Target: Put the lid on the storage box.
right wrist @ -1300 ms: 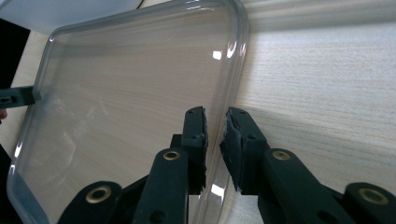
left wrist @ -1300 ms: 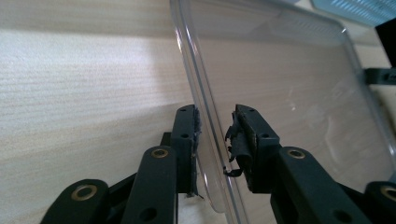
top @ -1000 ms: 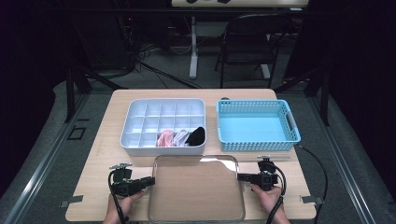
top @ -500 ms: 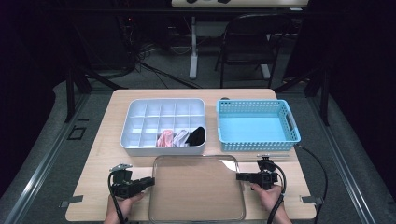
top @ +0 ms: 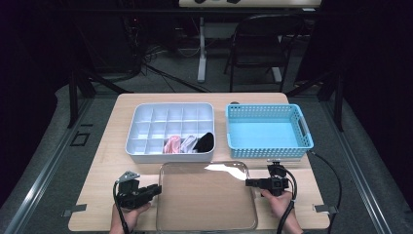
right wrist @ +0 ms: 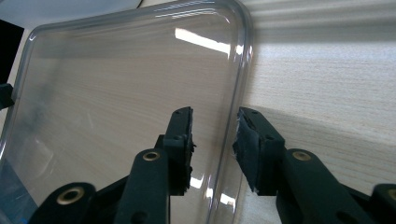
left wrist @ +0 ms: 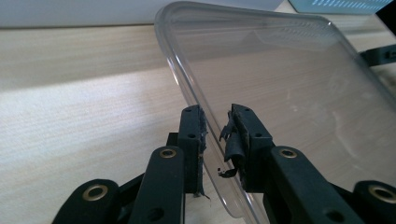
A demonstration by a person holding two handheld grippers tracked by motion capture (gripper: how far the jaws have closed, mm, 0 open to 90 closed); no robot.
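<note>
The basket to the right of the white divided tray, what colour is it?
Light blue, with a perforated wall; the basket shows best in the high view.

Looking like lab or recording studio, not home. Pale wooden worktop (top: 97,195) standing alone on grey carpeted floor (top: 44,161), black surroundings closing in. Metal floor rails (top: 29,195) running along both sides. Cables (top: 160,53) trailing behind far edge. Folding chair (top: 258,48) and second table leg (top: 201,48) sitting beyond worktop.
</note>
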